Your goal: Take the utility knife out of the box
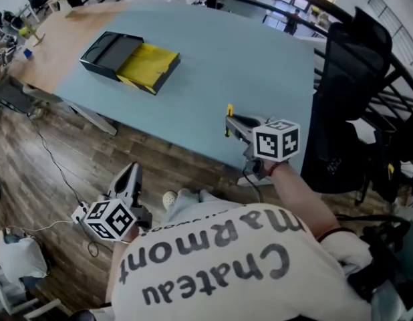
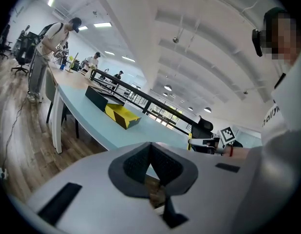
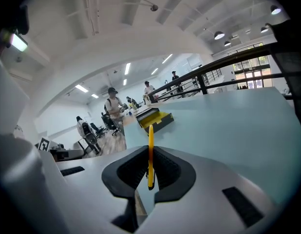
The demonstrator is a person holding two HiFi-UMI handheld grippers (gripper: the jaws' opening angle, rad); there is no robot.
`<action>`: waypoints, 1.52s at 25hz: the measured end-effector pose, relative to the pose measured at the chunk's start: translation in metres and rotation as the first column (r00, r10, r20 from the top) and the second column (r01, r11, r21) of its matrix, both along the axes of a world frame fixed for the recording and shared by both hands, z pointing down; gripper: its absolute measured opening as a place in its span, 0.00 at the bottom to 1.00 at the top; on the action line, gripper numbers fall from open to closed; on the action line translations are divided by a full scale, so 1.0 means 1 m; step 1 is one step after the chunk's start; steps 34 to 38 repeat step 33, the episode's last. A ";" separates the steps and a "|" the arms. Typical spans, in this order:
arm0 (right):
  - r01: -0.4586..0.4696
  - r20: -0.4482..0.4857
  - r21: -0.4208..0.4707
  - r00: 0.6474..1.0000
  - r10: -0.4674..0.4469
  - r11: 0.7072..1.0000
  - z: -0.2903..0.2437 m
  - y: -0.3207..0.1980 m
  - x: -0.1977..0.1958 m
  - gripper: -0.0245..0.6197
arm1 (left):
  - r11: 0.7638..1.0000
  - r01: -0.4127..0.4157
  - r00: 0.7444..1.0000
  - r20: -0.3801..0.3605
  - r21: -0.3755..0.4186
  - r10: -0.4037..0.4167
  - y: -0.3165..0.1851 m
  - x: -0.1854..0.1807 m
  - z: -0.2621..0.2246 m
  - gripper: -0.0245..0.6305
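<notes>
While standing at the near edge of the pale blue worktop (image 1: 260, 65), holds the right tongs (image 1: 231, 121) just above its surface, clamped on the utility knife (image 1: 228, 112). Shows that grip plainly in the right gripper view: pinches the knife (image 3: 150, 135), thin, yellow and edge-on, between the dark pads of the right tongs (image 3: 150, 152), with its upper end jutting past the tips.

Has the knife out of the box (image 1: 129, 60) and well apart from it. Leaves the box far across the worktop, toward the left end, lying open as a black half and a yellow half, side by side and touching.

Holds the left tongs (image 1: 131, 172) lower, off the worktop and over the wooden floor (image 1: 59, 179), shut tip to tip with nothing between the pads. Confirms this in the left gripper view, with the pads of the left tongs (image 2: 150, 147) meeting at the front. Catches from there the box (image 2: 114, 110) on the worktop and, off to the right, the marker cube (image 2: 228, 134) of the right tongs.

Wears a white shirt (image 1: 193, 219) with dark lettering. Stands near a black office chair (image 1: 353, 92) at the right of the worktop. Shares the room with other people (image 3: 113, 108) at far benches.
</notes>
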State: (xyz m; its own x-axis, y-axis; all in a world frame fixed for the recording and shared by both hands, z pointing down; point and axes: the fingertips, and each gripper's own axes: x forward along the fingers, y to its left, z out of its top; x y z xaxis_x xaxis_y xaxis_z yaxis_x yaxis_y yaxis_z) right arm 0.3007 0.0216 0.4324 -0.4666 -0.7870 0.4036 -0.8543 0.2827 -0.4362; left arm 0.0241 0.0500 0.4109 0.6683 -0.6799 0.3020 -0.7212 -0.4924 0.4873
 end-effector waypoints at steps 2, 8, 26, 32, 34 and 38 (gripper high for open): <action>0.000 0.000 -0.013 1.000 0.000 1.000 0.008 0.017 0.013 0.12 | 1.000 0.014 1.000 0.001 -0.008 -0.014 0.017 0.011 0.003 0.04; 0.020 -0.034 -0.029 0.999 -0.021 0.999 0.023 0.047 0.038 0.12 | 0.999 0.039 0.999 0.005 -0.025 -0.039 0.051 0.032 0.015 0.04; 0.084 -0.059 -0.031 0.995 -0.086 0.996 0.031 0.068 0.046 0.12 | 0.993 0.118 0.993 0.001 0.019 -0.118 0.087 0.044 0.008 0.04; 0.062 -0.055 -0.041 0.996 -0.064 0.997 0.035 0.072 0.054 0.12 | 0.992 0.125 0.992 0.014 0.011 -0.125 0.094 0.045 0.005 0.04; 0.056 -0.056 -0.042 0.997 -0.058 0.998 0.035 0.072 0.056 0.12 | 0.992 0.125 0.992 0.014 0.011 -0.126 0.095 0.045 0.005 0.04; 0.056 -0.056 -0.042 0.997 -0.058 0.998 0.035 0.072 0.056 0.12 | 0.992 0.125 0.992 0.014 0.011 -0.126 0.095 0.045 0.005 0.04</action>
